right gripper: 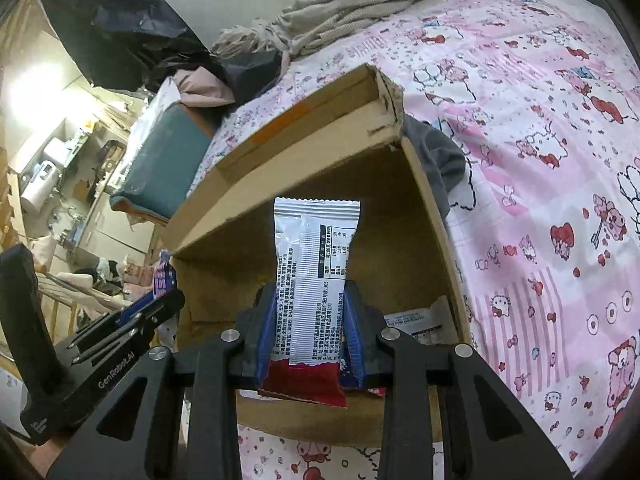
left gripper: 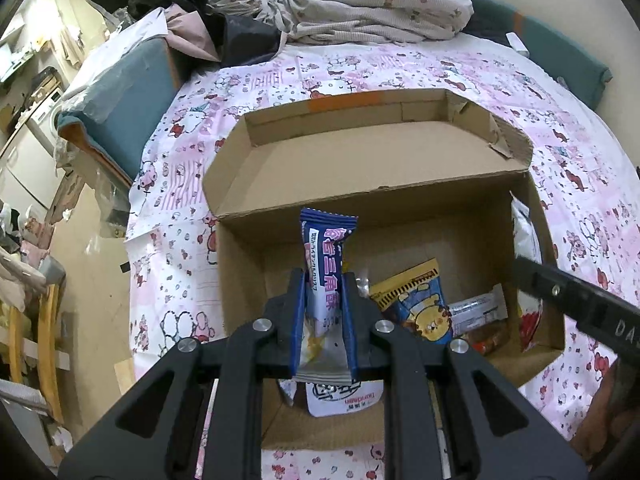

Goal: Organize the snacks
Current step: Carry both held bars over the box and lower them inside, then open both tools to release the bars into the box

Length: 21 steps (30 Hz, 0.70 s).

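An open cardboard box (left gripper: 240,264) sits on a pink cartoon-print bedspread. My left gripper (left gripper: 325,280) is shut on a blue and white snack packet (left gripper: 324,256), held upright over the box. Inside the box lie a yellow and blue snack bag (left gripper: 420,304), a silver packet (left gripper: 476,312) and a white packet (left gripper: 526,236) against the right wall. My right gripper (right gripper: 312,292) is shut on a silver and red snack packet (right gripper: 316,272), held upright over the same box (right gripper: 424,208). The right gripper's body shows at the right edge of the left wrist view (left gripper: 576,300).
The box's lid flap (left gripper: 360,160) lies open behind it. A pile of bedding (left gripper: 376,4) and dark clothes (left gripper: 180,0) sit at the head of the bed. A teal cushion (left gripper: 124,96) stands at the bed's left edge. Cluttered floor lies to the left.
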{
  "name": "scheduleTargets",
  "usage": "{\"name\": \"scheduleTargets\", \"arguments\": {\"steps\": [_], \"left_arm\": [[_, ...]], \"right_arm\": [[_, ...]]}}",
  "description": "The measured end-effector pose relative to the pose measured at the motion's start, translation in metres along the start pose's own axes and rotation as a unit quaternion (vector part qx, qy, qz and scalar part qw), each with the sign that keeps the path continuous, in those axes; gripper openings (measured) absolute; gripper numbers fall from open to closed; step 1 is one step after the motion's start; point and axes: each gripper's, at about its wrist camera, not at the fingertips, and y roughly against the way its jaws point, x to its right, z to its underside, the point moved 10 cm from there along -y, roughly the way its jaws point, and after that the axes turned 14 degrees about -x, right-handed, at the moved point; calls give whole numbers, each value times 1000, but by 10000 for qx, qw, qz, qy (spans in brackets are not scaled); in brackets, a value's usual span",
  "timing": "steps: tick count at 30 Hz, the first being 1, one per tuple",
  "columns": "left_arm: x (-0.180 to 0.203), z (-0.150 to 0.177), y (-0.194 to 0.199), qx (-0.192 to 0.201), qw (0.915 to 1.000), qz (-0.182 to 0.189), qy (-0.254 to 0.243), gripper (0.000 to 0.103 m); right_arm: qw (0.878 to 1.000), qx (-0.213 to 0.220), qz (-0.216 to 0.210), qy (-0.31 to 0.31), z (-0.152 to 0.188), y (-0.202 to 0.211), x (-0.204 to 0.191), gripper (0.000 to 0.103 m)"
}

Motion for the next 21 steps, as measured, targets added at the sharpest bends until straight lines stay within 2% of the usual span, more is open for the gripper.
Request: {"name": "scheduleTargets", "arguments": {"steps": [5, 13, 15, 17, 18, 20, 21], "left_arm": [[2, -5, -9, 185, 9995, -232, -95, 15], [-1, -3, -27, 7, 9999, -152, -5, 16], [-1, -2, -29, -39, 10000, -76, 25, 16], [0, -1, -30, -85, 9999, 12, 67, 18], [0, 0, -31, -123, 9999, 52, 101, 24], [0, 2, -30, -186, 9996, 108, 164, 43], [0, 3, -28, -190, 9996, 141, 179, 60]], "right_arm": [[9999, -64, 131, -54, 3, -8, 4, 35], [9996, -133, 73, -226, 2, -13, 11, 36], [9996, -152, 12, -251, 2, -14, 11, 42], [9995, -87, -31, -307, 1, -11, 11, 63], [9995, -43, -42, -309, 1, -9, 11, 67], [9997, 79, -50, -245, -1, -4, 7, 80], [9997, 122, -41, -219, -2, -2, 5, 85]]}}
